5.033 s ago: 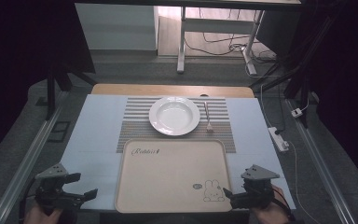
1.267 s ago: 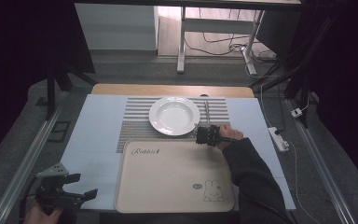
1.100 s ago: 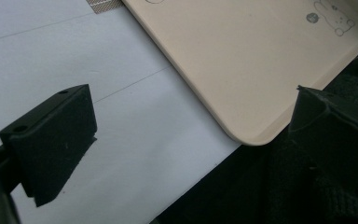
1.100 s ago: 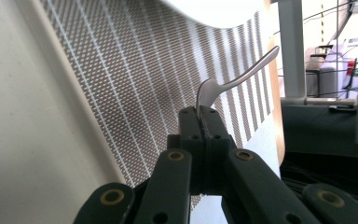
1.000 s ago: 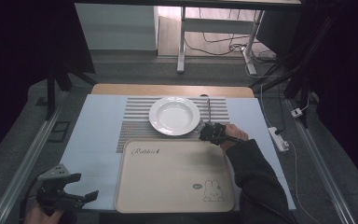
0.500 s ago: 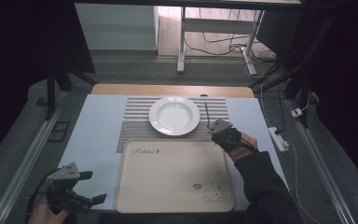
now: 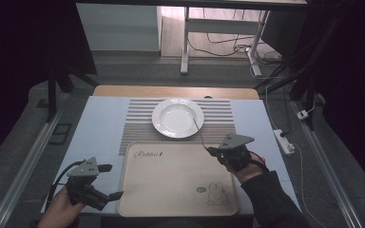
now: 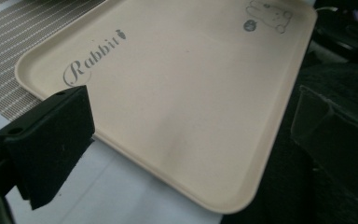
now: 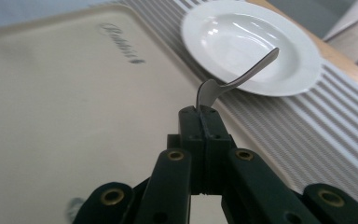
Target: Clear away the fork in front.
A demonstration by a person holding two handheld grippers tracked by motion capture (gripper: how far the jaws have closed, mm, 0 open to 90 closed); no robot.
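Cutlery is already up off the table: our right gripper [image 9: 199, 112] has its jaws pressed together on one end of a thin, curved silver metal utensil [image 9: 235, 79], most likely a spoon or fork, though we cannot tell which end is pinched. We judge the pick-up done and the placing left, probably onto the beige rectangular plastic tray with the rabbit print [image 7: 171, 180] or the round white ceramic plate [image 7: 177, 117]; neither bears it yet.

In the high view the utensil [image 7: 200, 134] runs as a slim line from the right gripper [image 7: 215, 152] up and away toward the plate's near rim. Its long axis leads straight out ahead of the jaws, then bends upward and to the right in the right gripper view, the free end hanging in front of the plate, apart from it. The tray lies just beneath and to the left of this gripper.

Our left gripper [image 7: 108, 181] hovers at the tray's left near corner, jaws spread wide, holding nothing.
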